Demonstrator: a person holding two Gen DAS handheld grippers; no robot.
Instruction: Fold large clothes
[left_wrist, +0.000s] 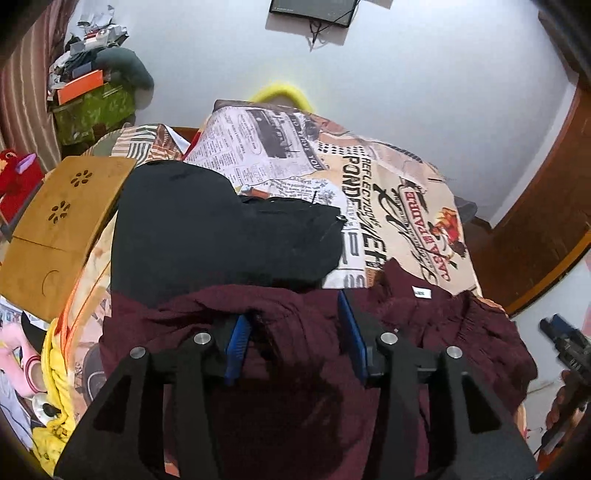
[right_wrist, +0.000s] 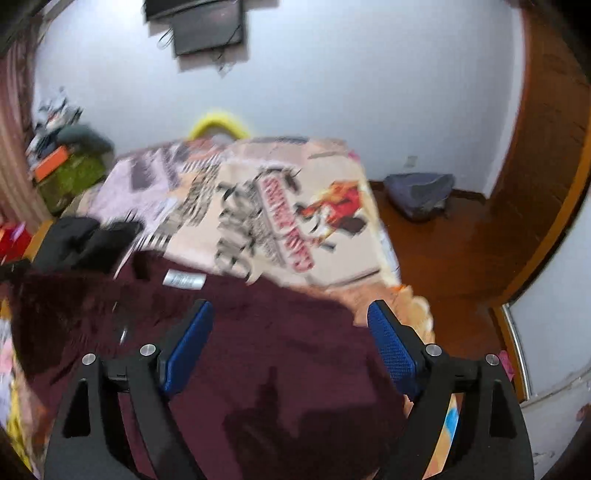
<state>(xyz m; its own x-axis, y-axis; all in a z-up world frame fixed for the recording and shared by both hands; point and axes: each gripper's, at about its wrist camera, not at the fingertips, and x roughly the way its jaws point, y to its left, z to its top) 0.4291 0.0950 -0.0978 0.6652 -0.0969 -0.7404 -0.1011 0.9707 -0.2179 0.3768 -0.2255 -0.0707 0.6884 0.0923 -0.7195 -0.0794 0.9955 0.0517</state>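
Observation:
A dark maroon garment (left_wrist: 443, 332) (right_wrist: 258, 350) lies rumpled across the near end of the bed, with its white neck label (left_wrist: 421, 292) (right_wrist: 183, 280) facing up. My left gripper (left_wrist: 293, 314) hovers over its left half with the blue pads apart; a ridge of cloth rises beside the left pad (left_wrist: 236, 347), not pinched. My right gripper (right_wrist: 291, 310) stands wide open above the garment's right part, nothing between its fingers, and also shows at the left wrist view's right edge (left_wrist: 565, 339). A black garment (left_wrist: 203, 236) (right_wrist: 85, 236) lies just beyond the maroon one.
The bed has a newspaper-print cover (left_wrist: 388, 192) (right_wrist: 295, 206). A wooden lap table (left_wrist: 62, 221) sits at its left edge, with boxes and clutter (left_wrist: 92, 107) behind. A screen (right_wrist: 207, 29) hangs on the wall. A grey bag (right_wrist: 417, 195) lies on the wooden floor by the door (right_wrist: 546, 147).

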